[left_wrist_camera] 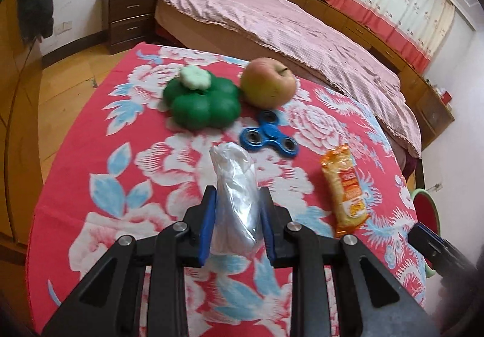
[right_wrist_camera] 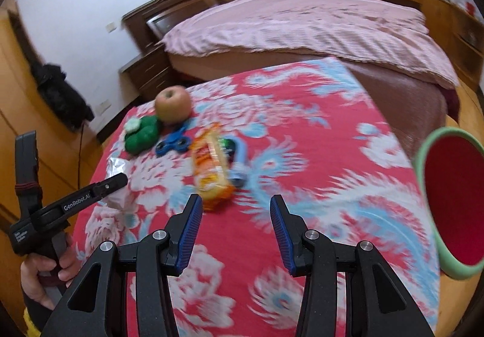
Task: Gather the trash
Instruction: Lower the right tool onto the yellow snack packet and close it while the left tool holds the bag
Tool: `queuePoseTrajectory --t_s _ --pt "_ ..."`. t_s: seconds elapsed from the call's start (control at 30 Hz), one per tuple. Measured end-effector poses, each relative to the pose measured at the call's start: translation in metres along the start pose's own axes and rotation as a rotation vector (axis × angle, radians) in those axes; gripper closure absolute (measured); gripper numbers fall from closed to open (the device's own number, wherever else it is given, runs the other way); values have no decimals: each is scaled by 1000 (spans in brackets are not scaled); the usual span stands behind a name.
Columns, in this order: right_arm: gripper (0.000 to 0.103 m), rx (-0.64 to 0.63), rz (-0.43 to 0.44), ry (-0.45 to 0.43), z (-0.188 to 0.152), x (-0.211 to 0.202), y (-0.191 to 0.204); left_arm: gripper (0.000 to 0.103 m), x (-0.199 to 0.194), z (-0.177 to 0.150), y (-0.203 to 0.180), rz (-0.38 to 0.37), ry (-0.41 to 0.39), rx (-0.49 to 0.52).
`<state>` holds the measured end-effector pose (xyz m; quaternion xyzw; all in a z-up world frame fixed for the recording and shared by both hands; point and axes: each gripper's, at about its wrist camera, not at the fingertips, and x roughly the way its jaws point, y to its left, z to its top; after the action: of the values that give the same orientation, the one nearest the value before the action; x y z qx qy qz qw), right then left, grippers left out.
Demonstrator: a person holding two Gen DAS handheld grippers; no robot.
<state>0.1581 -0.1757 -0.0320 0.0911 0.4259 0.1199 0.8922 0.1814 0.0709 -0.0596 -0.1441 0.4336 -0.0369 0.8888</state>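
Note:
My left gripper (left_wrist_camera: 237,194) is shut on a crumpled clear plastic bag (left_wrist_camera: 234,188), over the red floral tablecloth (left_wrist_camera: 121,131). An orange snack packet (left_wrist_camera: 345,188) lies to its right; it also shows in the right wrist view (right_wrist_camera: 211,169). My right gripper (right_wrist_camera: 236,204) is open and empty, just short of that packet. In the right wrist view the left gripper (right_wrist_camera: 116,182) appears at the left with the plastic bag (right_wrist_camera: 118,182). A green-rimmed red bin (right_wrist_camera: 450,204) stands at the table's right edge; it also shows in the left wrist view (left_wrist_camera: 425,210).
A green flower-shaped box (left_wrist_camera: 202,101), an apple (left_wrist_camera: 267,83) and a blue fidget spinner (left_wrist_camera: 269,134) lie at the back of the table. A blue and green object (right_wrist_camera: 239,158) lies behind the packet. A bed (left_wrist_camera: 287,25) stands beyond the table.

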Motion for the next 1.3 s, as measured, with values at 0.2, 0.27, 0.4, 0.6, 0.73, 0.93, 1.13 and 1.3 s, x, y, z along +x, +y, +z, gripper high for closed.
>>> queuePoseTrajectory --t_s 0.2,0.27,0.4,0.6,0.73,0.93,1.13,1.3 --pt "55 -69 12 43 9 37 26 75 0 -2 14 12 -12 -21" --pt "55 -83 4 50 11 45 31 75 2 -2 17 11 -11 -30" --pt "55 -123 -22 59 16 65 42 75 4 -3 23 2 -6 -44" --pt "55 -169 -91 44 22 79 46 75 4 -5 26 -31 -9 -50" --pt "55 -170 -107 44 25 85 45 75 3 -5 24 -44 -9 -49" --pt "55 -165 -107 60 24 92 41 75 5 -7 22 -46 -1 -52" --pt "61 -143 -72 73 19 95 37 75 4 -8 20 -44 2 -50" --pt "62 -124 -20 75 16 88 37 75 3 -8 20 -45 -1 -52"
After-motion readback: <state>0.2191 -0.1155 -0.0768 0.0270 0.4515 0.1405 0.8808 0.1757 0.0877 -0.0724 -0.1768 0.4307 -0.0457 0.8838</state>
